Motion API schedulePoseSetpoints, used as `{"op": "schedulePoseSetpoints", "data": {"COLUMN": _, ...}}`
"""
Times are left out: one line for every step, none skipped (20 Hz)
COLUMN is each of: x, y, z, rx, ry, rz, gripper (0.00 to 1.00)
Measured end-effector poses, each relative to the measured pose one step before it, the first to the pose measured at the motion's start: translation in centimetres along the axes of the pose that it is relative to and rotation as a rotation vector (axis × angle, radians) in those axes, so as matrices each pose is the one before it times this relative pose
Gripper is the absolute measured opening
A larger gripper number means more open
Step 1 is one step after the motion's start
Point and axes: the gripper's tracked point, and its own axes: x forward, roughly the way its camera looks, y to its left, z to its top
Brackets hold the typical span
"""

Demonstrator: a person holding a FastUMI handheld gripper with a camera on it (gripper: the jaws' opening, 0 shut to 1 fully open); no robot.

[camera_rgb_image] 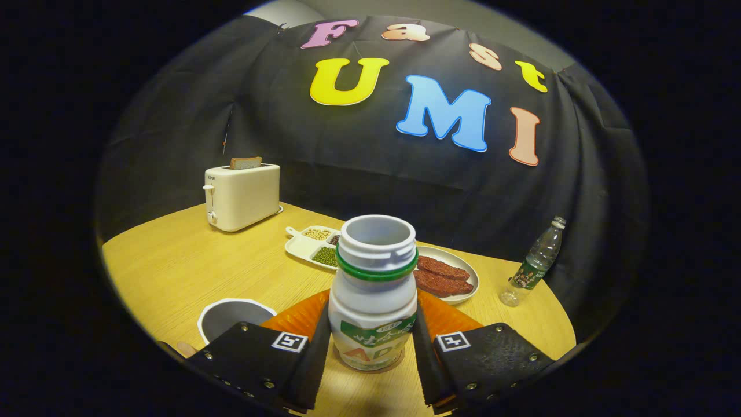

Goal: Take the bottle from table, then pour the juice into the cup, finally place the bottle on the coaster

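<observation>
The wooden table spreads wide and round under everything here. Far left on it stands a cream toaster with a slice of bread poking out of its slot; there is a small mark on its near corner, too small to read.

Front and centre, the bottle: white, uncapped, a green ring round its neck, standing upright with its long axis vertical and its open mouth pointing straight up. Its label carries a green band with white characters I cannot make out, and big letters below, an "A" and a "D" showing. It sits on the round coaster, whose brown rim peeks out round the base.

The gripper brackets the bottle, one finger on each flank, close against the label; whether both actually press on it, I cannot tell.

Just behind the bottle, to the right, a white plate holds reddish-brown slices. To the left, a divided white tray carries green beans and pale ones. Near left, beside the left finger, sits the white cup, its inside dark. Far right, a clear water bottle with a green label stands leaning in the view, well apart from the rest; its print is unreadable.
</observation>
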Motion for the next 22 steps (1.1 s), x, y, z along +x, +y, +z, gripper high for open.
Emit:
{"op": "schedulePoseSetpoints", "data": {"x": 0.355, "y": 0.046, "z": 0.023, "rx": 0.01584, "ry": 0.00267, "rz": 0.00342, "gripper": 0.67}}
{"op": "schedulePoseSetpoints", "data": {"x": 0.247, "y": -0.077, "z": -0.046, "rx": 0.01361, "ry": 0.00142, "rz": 0.00149, "gripper": 0.67}}
{"op": "schedulePoseSetpoints", "data": {"x": 0.210, "y": -0.118, "z": -0.044, "rx": 0.01141, "ry": 0.00242, "rz": 0.00256, "gripper": 0.66}}
{"op": "schedulePoseSetpoints", "data": {"x": 0.222, "y": -0.012, "z": -0.290, "rx": 0.01324, "ry": 0.00383, "rz": 0.00687, "gripper": 0.67}}
{"op": "schedulePoseSetpoints", "data": {"x": 0.045, "y": -0.126, "z": -0.014, "rx": 0.01288, "ry": -0.00106, "rz": 0.00344, "gripper": 0.66}}
{"op": "schedulePoseSetpoints", "data": {"x": 0.128, "y": -0.148, "z": 0.165, "rx": 0.01629, "ry": -0.00743, "rz": 0.00412, "gripper": 0.67}}
{"op": "schedulePoseSetpoints", "data": {"x": -0.024, "y": -0.186, "z": -0.058, "rx": 0.01107, "ry": -0.00017, "rz": 0.00259, "gripper": 0.66}}
{"op": "schedulePoseSetpoints", "data": {"x": 0.048, "y": -0.179, "z": -0.055, "rx": 0.01407, "ry": -0.00110, "rz": 0.00387, "gripper": 0.66}}
{"op": "schedulePoseSetpoints", "data": {"x": -0.049, "y": -0.210, "z": -0.029, "rx": 0.01524, "ry": -0.00301, "rz": 0.00356, "gripper": 0.66}}
{"op": "schedulePoseSetpoints", "data": {"x": -0.020, "y": -0.119, "z": 0.090, "rx": 0.01367, "ry": -0.00442, "rz": 0.00534, "gripper": 0.66}}
{"op": "schedulePoseSetpoints", "data": {"x": -0.029, "y": -0.172, "z": 0.047, "rx": 0.01171, "ry": -0.00392, "rz": 0.00508, "gripper": 0.66}}
{"op": "schedulePoseSetpoints", "data": {"x": -0.026, "y": -0.095, "z": -0.088, "rx": 0.00912, "ry": -0.00319, "rz": 0.00380, "gripper": 0.66}}
{"op": "schedulePoseSetpoints", "data": {"x": -0.020, "y": -0.143, "z": 0.083, "rx": 0.01083, "ry": -0.00502, "rz": 0.00275, "gripper": 0.67}}
{"op": "schedulePoseSetpoints", "data": {"x": 0.015, "y": -0.177, "z": -0.040, "rx": 0.01359, "ry": -0.00330, "rz": 0.00196, "gripper": 0.66}}
{"op": "schedulePoseSetpoints", "data": {"x": -0.027, "y": -0.204, "z": 0.020, "rx": 0.01322, "ry": -0.00432, "rz": 0.00189, "gripper": 0.66}}
{"op": "schedulePoseSetpoints", "data": {"x": -0.067, "y": -0.099, "z": 0.006, "rx": 0.01068, "ry": -0.00390, "rz": 0.00084, "gripper": 0.66}}
{"op": "schedulePoseSetpoints", "data": {"x": -0.115, "y": -0.097, "z": 0.115, "rx": 0.00778, "ry": -0.00015, "rz": 0.00115, "gripper": 0.66}}
{"op": "schedulePoseSetpoints", "data": {"x": 0.117, "y": 0.009, "z": -0.104, "rx": 0.00257, "ry": -0.00458, "rz": 0.00021, "gripper": 0.67}}
{"op": "schedulePoseSetpoints", "data": {"x": -0.038, "y": -0.115, "z": 0.023, "rx": 0.00310, "ry": -0.00190, "rz": 0.00120, "gripper": 0.67}}
{"op": "schedulePoseSetpoints", "data": {"x": -0.107, "y": 0.048, "z": 0.049, "rx": -0.00048, "ry": -0.00190, "rz": 0.00468, "gripper": 0.70}}
{"op": "schedulePoseSetpoints", "data": {"x": -0.003, "y": 0.107, "z": 0.044, "rx": -0.00045, "ry": -0.00150, "rz": 0.00855, "gripper": 0.70}}
{"op": "schedulePoseSetpoints", "data": {"x": 0.013, "y": 0.110, "z": -0.081, "rx": -0.00409, "ry": 0.00138, "rz": 0.00480, "gripper": 0.71}}
